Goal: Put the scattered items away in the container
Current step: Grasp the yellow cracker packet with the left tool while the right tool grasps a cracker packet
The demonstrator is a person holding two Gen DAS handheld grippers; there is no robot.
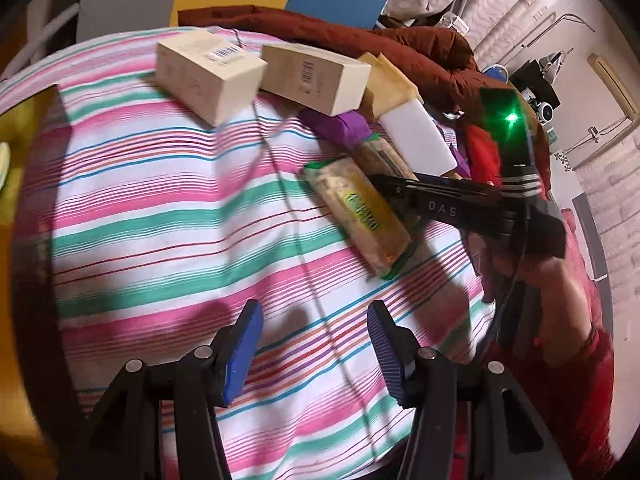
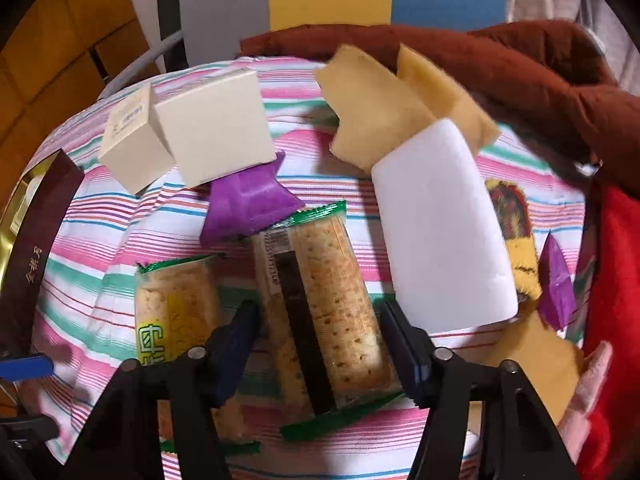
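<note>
Striped cloth (image 2: pixel 120 216) covers the surface, strewn with boxes and snack packs. Right gripper (image 2: pixel 320 344), fingers spread, straddles the cracker pack (image 2: pixel 320 320), whose long axis runs almost straight ahead between them. Left gripper (image 1: pixel 314 340), fingers spread and holding nothing, hovers over bare cloth, farther from the pack. Container (image 2: pixel 36 256) lies at far left.
</note>
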